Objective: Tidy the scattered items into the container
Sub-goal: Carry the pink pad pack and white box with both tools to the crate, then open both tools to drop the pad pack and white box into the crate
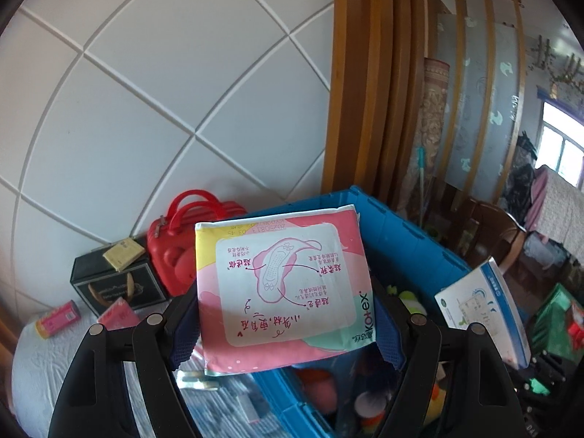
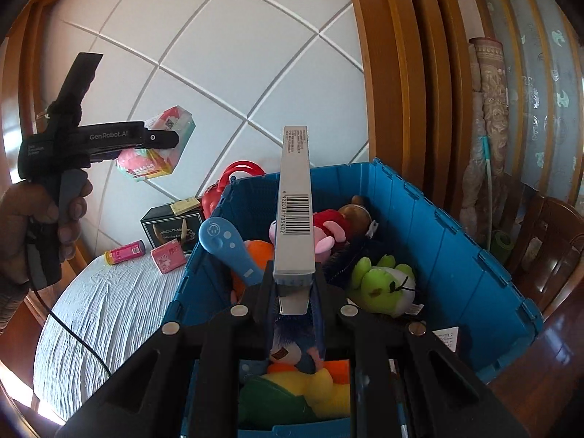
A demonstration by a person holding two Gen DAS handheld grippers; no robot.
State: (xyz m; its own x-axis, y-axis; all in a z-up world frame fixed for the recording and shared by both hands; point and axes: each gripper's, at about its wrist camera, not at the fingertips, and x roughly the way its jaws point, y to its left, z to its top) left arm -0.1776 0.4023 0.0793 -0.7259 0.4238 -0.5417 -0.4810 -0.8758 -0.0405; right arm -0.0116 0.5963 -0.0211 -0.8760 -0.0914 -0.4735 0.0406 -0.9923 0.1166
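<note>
My left gripper [image 1: 288,332] is shut on a pink and white pad pack [image 1: 281,292], held in the air at the left rim of the blue crate [image 1: 401,241]. The right wrist view shows that left gripper [image 2: 160,138] with the pack [image 2: 157,149] up at the left, a hand [image 2: 22,219] on its grip. My right gripper [image 2: 295,299] is shut on the end of a thin grey box [image 2: 295,219] with a barcode. This box points out over the open blue crate [image 2: 438,241]. In the left wrist view it shows as a flat white and blue box [image 1: 481,306].
In the crate lie a green plush [image 2: 383,284], a pink plush [image 2: 328,230], a blue handset [image 2: 226,248] and other soft toys. On the white-clothed table [image 2: 109,310] sit a black box [image 2: 171,226], a red case [image 2: 219,189] and two small pink packs [image 2: 126,252]. A wooden chair [image 2: 547,248] stands right.
</note>
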